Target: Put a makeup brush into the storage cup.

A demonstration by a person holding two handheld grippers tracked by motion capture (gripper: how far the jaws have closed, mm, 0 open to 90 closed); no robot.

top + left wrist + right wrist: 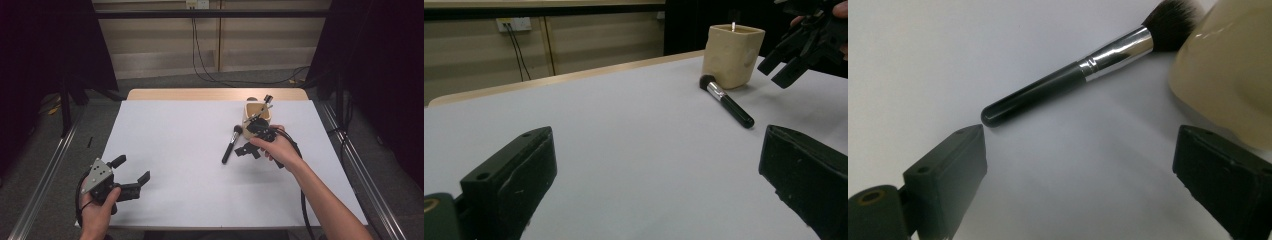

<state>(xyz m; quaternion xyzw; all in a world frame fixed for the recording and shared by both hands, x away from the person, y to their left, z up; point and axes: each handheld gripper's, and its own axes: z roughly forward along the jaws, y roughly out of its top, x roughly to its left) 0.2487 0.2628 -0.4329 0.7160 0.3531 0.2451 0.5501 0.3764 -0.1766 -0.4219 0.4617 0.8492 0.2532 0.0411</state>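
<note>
The makeup brush (pixel 231 144) lies flat right of frame centre in the high view — bristles toward the upper right, touching the beige square cup (pixel 256 116); glossy black handle, chrome ferrule. Right gripper (pixel 248 150) hovers beside it, jaws spread; left gripper (pixel 131 172) at lower left, jaws spread too.

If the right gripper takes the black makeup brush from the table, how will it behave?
The makeup brush looks stiff; its round, glossy handle may roll or slip between the open right gripper jaws. It seems light. Its bristles touch the beige cup.

Even overhead light, dark surroundings, soft shadows, blurred near jaws.
</note>
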